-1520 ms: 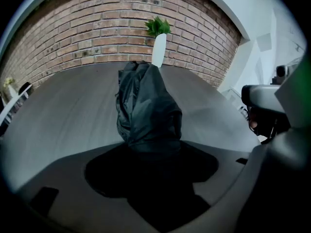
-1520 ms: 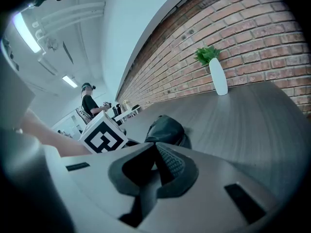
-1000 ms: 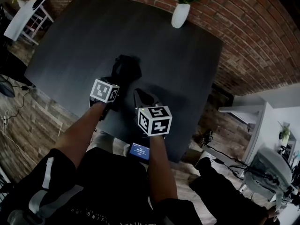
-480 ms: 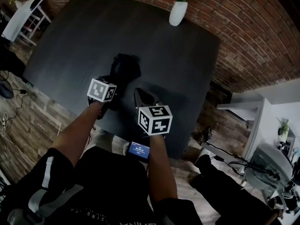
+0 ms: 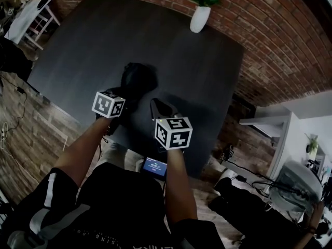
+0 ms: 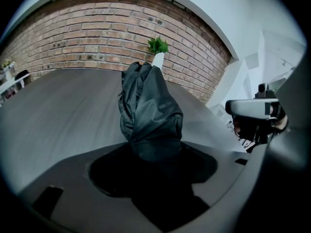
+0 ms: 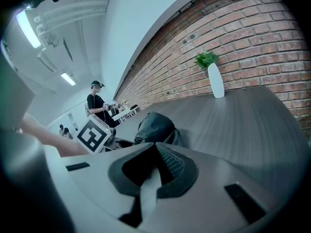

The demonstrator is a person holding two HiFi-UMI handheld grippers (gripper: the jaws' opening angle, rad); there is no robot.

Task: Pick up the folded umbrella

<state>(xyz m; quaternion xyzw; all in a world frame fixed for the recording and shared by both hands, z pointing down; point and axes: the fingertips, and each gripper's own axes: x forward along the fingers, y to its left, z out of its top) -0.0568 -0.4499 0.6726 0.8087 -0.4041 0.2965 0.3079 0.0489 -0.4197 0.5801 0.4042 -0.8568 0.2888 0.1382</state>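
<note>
Jaws of left hand-held gripper (image 6: 154,161) clamp the one folded umbrella (image 6: 149,110); right hand-held gripper (image 7: 155,168) closed, empty.

You are looking at the folded umbrella (image 5: 138,79), a black bundle of crinkled, slightly shiny fabric, thick and rounded. It is sitting over the near middle of the dark table (image 5: 78,45), with its far end pointing toward the brick wall. Your left gripper (image 6: 155,165) is clamping its near end between the jaws. Whether it is touching the table is not showing.
</note>
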